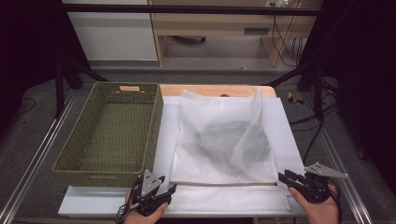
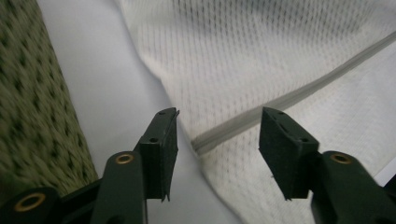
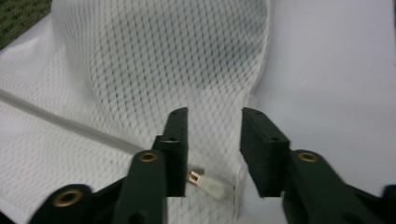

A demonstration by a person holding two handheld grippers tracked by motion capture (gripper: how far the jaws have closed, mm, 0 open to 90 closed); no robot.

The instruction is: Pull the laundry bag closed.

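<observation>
lengthwise, mesh bag (image 1: 224, 140) runs away from person, zipper (image 1: 224, 184) crosswise nearest

A wooden cabinet (image 1: 224, 18) stands beyond the surface. Black cables (image 1: 286, 42) hang beside it. Grey floor (image 1: 28, 140) surrounds the surface.

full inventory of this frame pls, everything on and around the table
basket: 1, olive green woven, table left, nothing visible inside
mesh bag: 1, white, table centre, right of basket
dark item: 1, black/grey, inside mesh bag, kind unclear
zipper: 1, grey, across bag's near end
zipper pull: 1, white tab, bag's near right corner
table sheet: 1, white, under bag
left gripper: 1, black, open, at zipper's left end
right gripper: 1, black, open, at zipper pull
</observation>
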